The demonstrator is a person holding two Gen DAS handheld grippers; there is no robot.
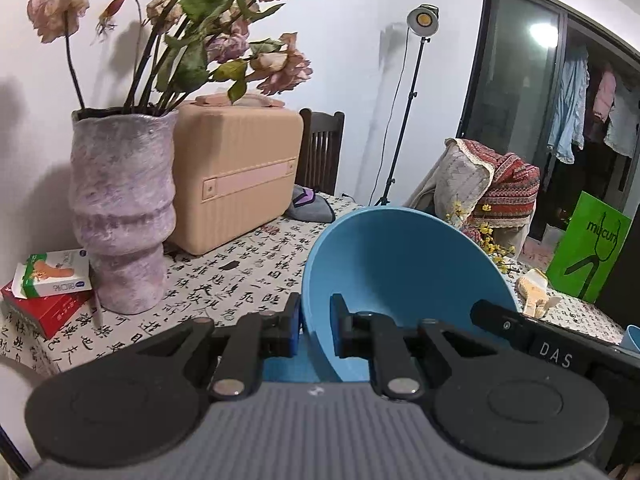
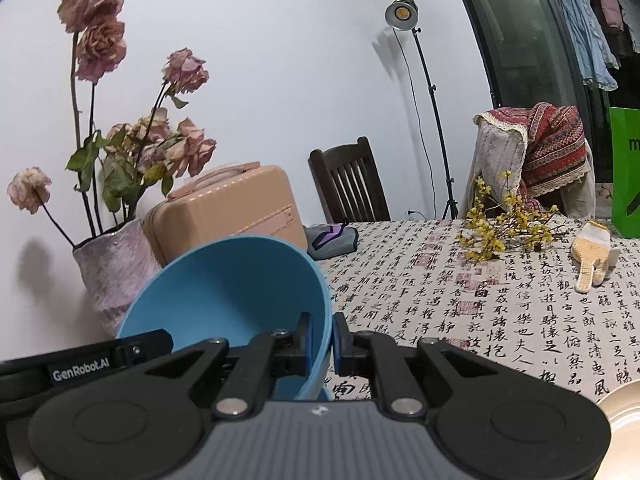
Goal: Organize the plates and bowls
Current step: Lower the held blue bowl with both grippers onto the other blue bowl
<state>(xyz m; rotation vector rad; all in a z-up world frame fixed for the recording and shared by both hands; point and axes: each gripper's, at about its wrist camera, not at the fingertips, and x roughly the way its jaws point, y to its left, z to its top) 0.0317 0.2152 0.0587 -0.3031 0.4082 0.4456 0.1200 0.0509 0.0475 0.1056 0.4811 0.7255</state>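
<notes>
- Bowl (image 1: 404, 280) up off the table (image 1: 256, 276), tipped steeply so its blue hollow faces back at both cameras, rim standing nearly on edge.
- Left gripper (image 1: 316, 330) pinches the bowl's left rim wall, one pad outside, one inside.
- Right gripper (image 2: 321, 344) is clamped on the opposite rim, wall squeezed tight between its pads; both tools carry the bowl together.
- Left view catches the right gripper's black finger poking in at lower right, plus red and green boxes (image 1: 48, 292) by the vase (image 1: 120, 208) and a sliver of something blue at the far right edge.
- Right view alone gives the open stretch of tablecloth, yellow blossom sprigs (image 2: 504, 228), a glove (image 2: 592, 256), and a cream plate (image 2: 624, 412) at the bottom right corner.
- Both views share the suitcase (image 1: 236, 176), dark chair (image 2: 348, 184) and lamp stand (image 2: 404, 12) behind.
</notes>
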